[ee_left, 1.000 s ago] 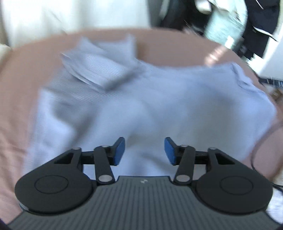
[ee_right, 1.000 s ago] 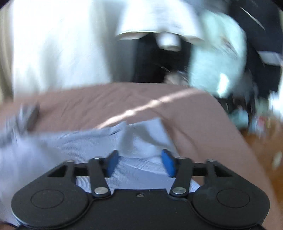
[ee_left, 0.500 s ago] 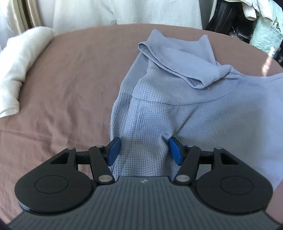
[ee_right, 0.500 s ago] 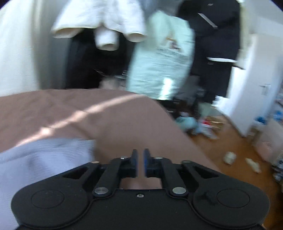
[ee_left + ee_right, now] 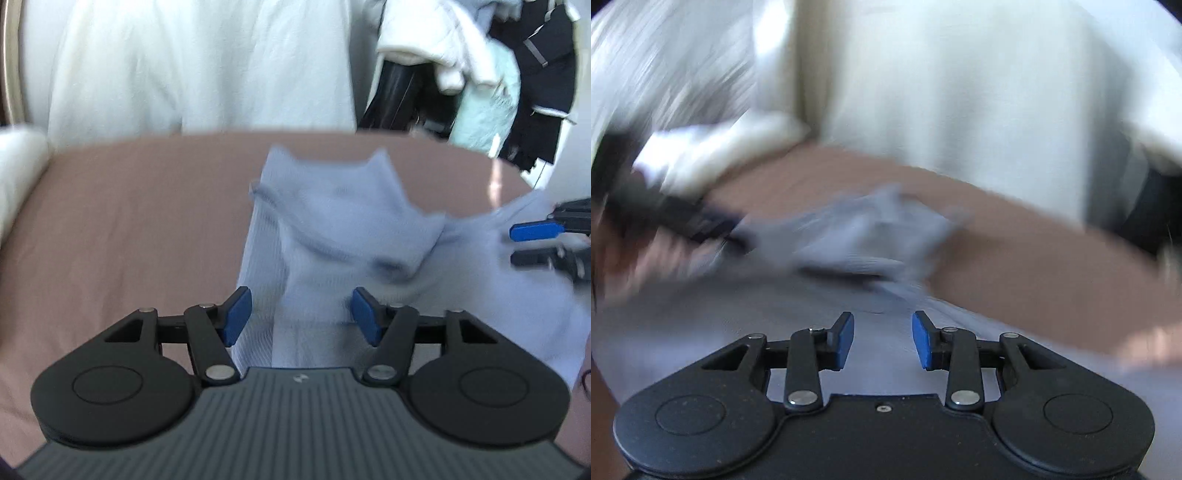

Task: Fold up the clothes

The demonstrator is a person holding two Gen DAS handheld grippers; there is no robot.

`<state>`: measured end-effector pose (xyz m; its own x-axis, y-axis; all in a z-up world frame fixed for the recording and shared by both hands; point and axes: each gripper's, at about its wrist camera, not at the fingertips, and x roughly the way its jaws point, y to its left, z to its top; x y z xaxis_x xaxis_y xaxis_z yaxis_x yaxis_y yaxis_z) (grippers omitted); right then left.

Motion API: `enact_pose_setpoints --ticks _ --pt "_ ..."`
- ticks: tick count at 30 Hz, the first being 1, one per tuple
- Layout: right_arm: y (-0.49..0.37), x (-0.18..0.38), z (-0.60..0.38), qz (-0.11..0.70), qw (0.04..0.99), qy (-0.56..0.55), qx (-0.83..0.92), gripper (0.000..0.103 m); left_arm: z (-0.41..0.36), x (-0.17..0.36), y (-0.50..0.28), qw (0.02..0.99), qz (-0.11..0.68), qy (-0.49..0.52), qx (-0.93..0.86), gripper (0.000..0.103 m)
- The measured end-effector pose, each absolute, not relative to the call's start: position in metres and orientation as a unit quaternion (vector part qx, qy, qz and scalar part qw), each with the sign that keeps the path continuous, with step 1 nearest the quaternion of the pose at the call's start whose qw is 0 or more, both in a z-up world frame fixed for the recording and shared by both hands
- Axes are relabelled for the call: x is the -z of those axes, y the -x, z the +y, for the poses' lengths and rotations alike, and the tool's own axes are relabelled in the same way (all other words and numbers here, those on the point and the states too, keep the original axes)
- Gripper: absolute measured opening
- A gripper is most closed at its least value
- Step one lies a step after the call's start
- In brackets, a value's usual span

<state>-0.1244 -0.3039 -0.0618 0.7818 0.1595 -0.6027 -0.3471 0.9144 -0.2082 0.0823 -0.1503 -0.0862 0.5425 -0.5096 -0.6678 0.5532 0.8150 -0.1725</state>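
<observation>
Two grippers work one pale blue shirt (image 5: 354,229) spread on the brown bed (image 5: 140,221). My left gripper (image 5: 301,314) is closing around a raised fold, pads not yet pressing. My right gripper (image 5: 882,339) hovers half open, empty. Next I pinch, then lift across. Blur hides the shirt's far edge.

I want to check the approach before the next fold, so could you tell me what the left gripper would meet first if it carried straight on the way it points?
Most likely the blue garment: the left gripper, jaws closing, points down at its bunched fold.
</observation>
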Motion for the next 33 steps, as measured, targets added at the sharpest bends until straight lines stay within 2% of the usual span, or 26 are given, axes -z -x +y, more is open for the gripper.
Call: enact_pose_setpoints --ticks 1,4,5,8,10,11,12,13,14,17,20,22,24,26,27,28,29,30,31,32,33 --pt "0.123 0.063 -0.286 0.287 0.926 0.204 -0.137 0.040 -0.154 0.087 -0.083 0.870 0.377 -0.036 0.316 0.044" --pt "0.103 0.070 -0.256 0.289 0.906 0.276 -0.141 0.040 -0.163 0.086 -0.081 0.864 0.375 -0.071 0.329 0.037" --pt "0.096 0.074 -0.246 0.291 0.898 0.299 -0.139 0.041 -0.163 0.087 -0.084 0.863 0.379 -0.069 0.327 0.037" --pt "0.074 0.093 -0.225 0.278 0.869 0.391 -0.122 0.053 -0.157 0.093 -0.095 0.859 0.394 -0.038 0.324 0.038" --pt "0.054 0.108 -0.222 0.281 0.860 0.408 -0.122 0.049 -0.150 0.096 -0.100 0.855 0.398 -0.001 0.332 0.041" --pt "0.046 0.111 -0.226 0.291 0.863 0.390 -0.135 0.022 -0.147 0.098 -0.103 0.853 0.399 0.017 0.336 0.041" --pt "0.038 0.110 -0.234 0.304 0.872 0.355 -0.147 0.003 -0.144 0.100 -0.104 0.842 0.405 0.035 0.355 0.039" --pt "0.030 0.105 -0.243 0.315 0.883 0.314 -0.152 0.003 -0.141 0.101 -0.104 0.826 0.413 0.053 0.380 0.014" --pt "0.024 0.096 -0.257 0.317 0.899 0.261 -0.149 0.003 -0.138 0.102 -0.103 0.809 0.419 0.071 0.405 0.008" --pt "0.013 0.058 -0.322 0.296 0.948 0.022 -0.113 0.004 -0.133 0.086 -0.096 0.807 0.405 0.100 0.417 0.008" --pt "-0.007 0.059 -0.385 0.322 0.930 -0.150 -0.096 0.004 -0.131 0.072 -0.092 0.818 0.389 0.109 0.410 0.008" --pt "-0.018 0.072 -0.393 0.362 0.913 -0.158 -0.099 0.004 -0.133 0.072 -0.092 0.825 0.382 0.101 0.404 0.009" --pt "-0.024 0.080 -0.385 0.388 0.906 -0.132 -0.106 0.010 -0.136 0.078 -0.095 0.826 0.390 0.090 0.398 0.014" --pt "-0.029 0.084 -0.375 0.397 0.904 -0.113 -0.113 0.016 -0.142 0.093 -0.101 0.829 0.410 0.081 0.371 0.039" --pt "-0.035 0.086 -0.371 0.400 0.903 -0.103 -0.116 0.031 -0.143 0.102 -0.104 0.824 0.425 0.088 0.364 0.054" --pt "-0.041 0.088 -0.366 0.403 0.903 -0.093 -0.118 0.039 -0.144 0.111 -0.108 0.817 0.441 0.098 0.359 0.053" --pt "-0.046 0.089 -0.363 0.405 0.903 -0.082 -0.117 0.044 -0.144 0.117 -0.108 0.812 0.446 0.106 0.362 0.048" --pt "-0.050 0.088 -0.362 0.403 0.906 -0.070 -0.108 0.040 -0.145 0.117 -0.108 0.809 0.448 0.107 0.366 0.009" --pt "-0.053 0.086 -0.362 0.400 0.910 -0.057 -0.092 0.037 -0.143 0.110 -0.105 0.810 0.440 0.115 0.371 0.004" --pt "-0.055 0.083 -0.363 0.395 0.915 -0.046 -0.072 0.020 -0.140 0.100 -0.100 0.812 0.428 0.128 0.375 0.004" --pt "-0.055 0.078 -0.366 0.386 0.920 -0.045 -0.058 0.012 -0.137 0.091 -0.096 0.815 0.416 0.140 0.380 0.004"
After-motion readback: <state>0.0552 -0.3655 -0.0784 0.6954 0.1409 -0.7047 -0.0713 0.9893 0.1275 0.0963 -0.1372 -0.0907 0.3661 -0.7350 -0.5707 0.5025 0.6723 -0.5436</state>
